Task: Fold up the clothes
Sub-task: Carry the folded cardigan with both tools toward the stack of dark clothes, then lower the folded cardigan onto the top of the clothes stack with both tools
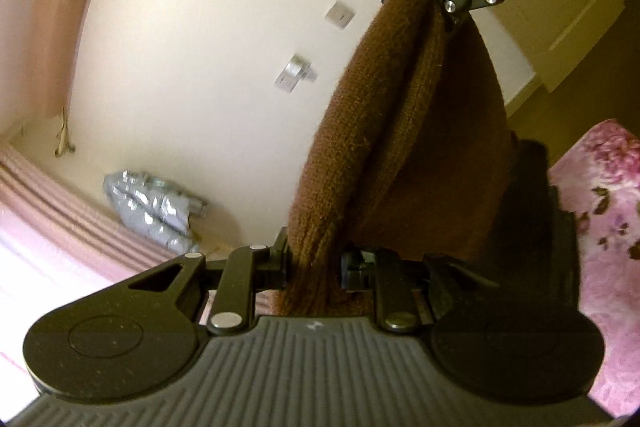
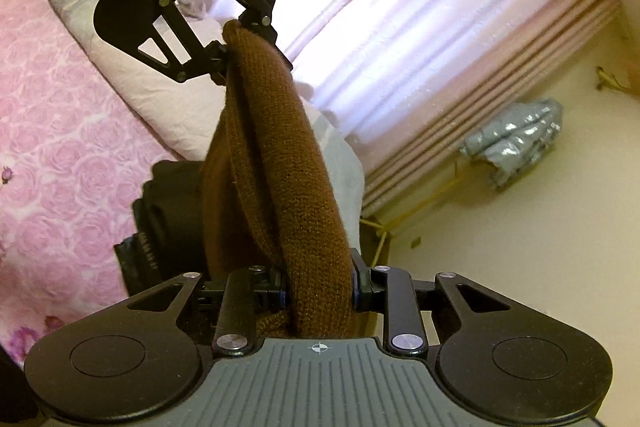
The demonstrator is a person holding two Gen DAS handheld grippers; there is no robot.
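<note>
— Where was the brown knit garment (image 1: 384, 147)?
— Strung in the air between both claws, above the pink floral bed (image 2: 60, 131). The left claw (image 1: 314, 267) pinched one bunched end.
— And the right claw (image 2: 320, 293)?
— Clamped on the other end (at twelve o'clock in the left wrist view) — a black garment (image 2: 168, 211) lay below.

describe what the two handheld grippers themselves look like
Both match. The left gripper and right gripper are black linkage mechanisms with silver rivet pivots, triangular cutouts in the outer arms, and round black discs at each side. Each sits on a grey ribbed base, the right one marked with a small crosshair. No cables or sleeves are visible.
</note>
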